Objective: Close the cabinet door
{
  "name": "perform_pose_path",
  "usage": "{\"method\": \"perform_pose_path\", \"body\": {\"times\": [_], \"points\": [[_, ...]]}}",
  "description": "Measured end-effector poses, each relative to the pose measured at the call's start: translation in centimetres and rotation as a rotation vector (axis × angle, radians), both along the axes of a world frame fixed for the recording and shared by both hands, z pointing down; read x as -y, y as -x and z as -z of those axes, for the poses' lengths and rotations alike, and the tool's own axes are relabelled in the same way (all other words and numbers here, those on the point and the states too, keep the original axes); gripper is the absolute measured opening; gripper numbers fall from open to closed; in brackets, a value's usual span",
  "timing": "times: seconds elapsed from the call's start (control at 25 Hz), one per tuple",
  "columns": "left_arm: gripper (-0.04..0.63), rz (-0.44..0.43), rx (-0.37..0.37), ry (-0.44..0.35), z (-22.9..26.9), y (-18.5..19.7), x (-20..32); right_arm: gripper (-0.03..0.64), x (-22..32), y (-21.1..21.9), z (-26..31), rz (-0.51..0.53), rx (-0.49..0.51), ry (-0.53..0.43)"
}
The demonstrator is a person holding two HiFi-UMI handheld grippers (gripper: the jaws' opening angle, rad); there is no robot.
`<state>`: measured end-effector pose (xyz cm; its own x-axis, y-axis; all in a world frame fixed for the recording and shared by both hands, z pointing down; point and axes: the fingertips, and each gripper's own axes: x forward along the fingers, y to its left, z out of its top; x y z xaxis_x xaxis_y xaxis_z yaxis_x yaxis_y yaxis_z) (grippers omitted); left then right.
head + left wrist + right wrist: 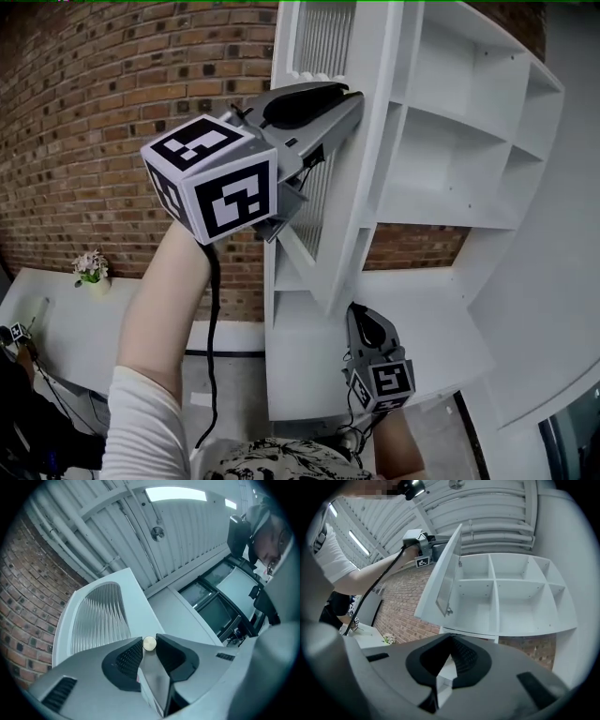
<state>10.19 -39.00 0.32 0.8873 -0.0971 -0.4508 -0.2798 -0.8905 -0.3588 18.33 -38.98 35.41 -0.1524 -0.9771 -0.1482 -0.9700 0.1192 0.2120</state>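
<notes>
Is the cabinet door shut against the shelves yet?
No, the right gripper view shows the cabinet door swung well out from the white shelves.

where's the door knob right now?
Left gripper view, lower centre: the round metal knob sits on the open cabinet door, right at the left gripper jaw tips.

The head camera faced the cabinet (450,187) from below. The left gripper camera sat right against its door (133,597); the right gripper camera saw both from farther back.
</notes>
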Motion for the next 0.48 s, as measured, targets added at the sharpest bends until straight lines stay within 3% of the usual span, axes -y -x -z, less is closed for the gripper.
{"method": "perform_pose_path", "body": {"times": [0.36, 0.48], "points": [[0.103, 0.094, 0.008, -0.085, 0.0, -7.4, 0.9, 0.006, 1.6, -8.2, 2.0, -0.037, 0.02, -0.043], [0.101, 0.109, 0.019, -0.071, 0.1, -10.1, 1.9, 0.006, 2.5, -10.7, 3.8, -0.033, 0.031, -0.069]]}}
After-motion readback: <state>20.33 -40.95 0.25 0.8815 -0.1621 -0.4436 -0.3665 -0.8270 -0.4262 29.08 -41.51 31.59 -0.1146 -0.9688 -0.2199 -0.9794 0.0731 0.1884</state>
